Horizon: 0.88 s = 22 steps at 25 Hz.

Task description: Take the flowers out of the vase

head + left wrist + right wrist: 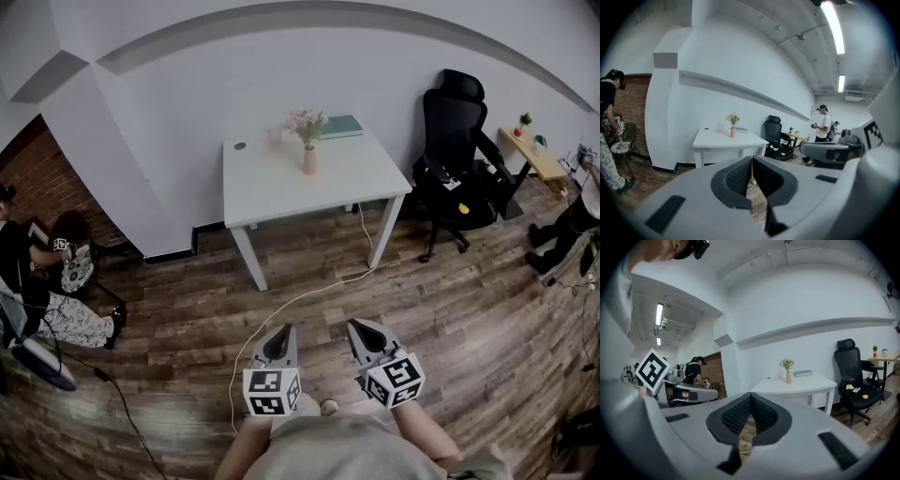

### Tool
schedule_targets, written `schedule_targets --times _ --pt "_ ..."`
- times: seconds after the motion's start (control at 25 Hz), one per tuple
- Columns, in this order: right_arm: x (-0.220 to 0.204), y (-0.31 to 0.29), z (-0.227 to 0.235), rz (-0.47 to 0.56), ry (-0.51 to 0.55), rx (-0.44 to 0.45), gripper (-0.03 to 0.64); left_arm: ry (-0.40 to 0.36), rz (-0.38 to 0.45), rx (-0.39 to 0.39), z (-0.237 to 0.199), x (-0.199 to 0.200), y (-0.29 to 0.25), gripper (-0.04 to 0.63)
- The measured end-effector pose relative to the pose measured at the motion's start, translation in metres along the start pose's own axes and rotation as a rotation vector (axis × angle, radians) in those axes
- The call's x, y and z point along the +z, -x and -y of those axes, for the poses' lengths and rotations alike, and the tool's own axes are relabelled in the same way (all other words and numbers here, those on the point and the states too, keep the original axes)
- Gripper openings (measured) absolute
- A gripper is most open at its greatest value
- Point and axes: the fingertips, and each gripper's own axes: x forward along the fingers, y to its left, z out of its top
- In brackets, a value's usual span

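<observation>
A floor of dark, streaky wood planks fills most of the head view, meeting a smooth, pale painted wall. Against that wall stands one square white table with a flat matt top and straight legs. To its right are one black high-backed office chair on a star base and one narrow light wooden side desk. One thin pale cable snakes over the planks from under the table. Two grey, smooth plastic grippers are held low over the floor, well apart from the table, each bearing one cube of black-and-white square markers. The left gripper has its ribbed black pads pressed together with nothing between them, and the right gripper is likewise clenched and empty. On the tabletop lie one flat teal book and one small clear cup. Near the far edge stands one slim, upright pink vase, which holds the pale pink flowers.
</observation>
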Motion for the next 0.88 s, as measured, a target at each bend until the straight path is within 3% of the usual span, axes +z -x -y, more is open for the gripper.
schedule_targets --times 0.52,0.88 --pt "0.009 0.031 -0.004 0.02 0.019 0.013 -0.002 0.034 0.038 0.007 0.021 -0.003 0.02 0.009" --pt "0.003 0.039 0.002 0.028 -0.028 0.019 0.0 0.032 0.035 0.021 0.033 -0.009 0.027 0.009"
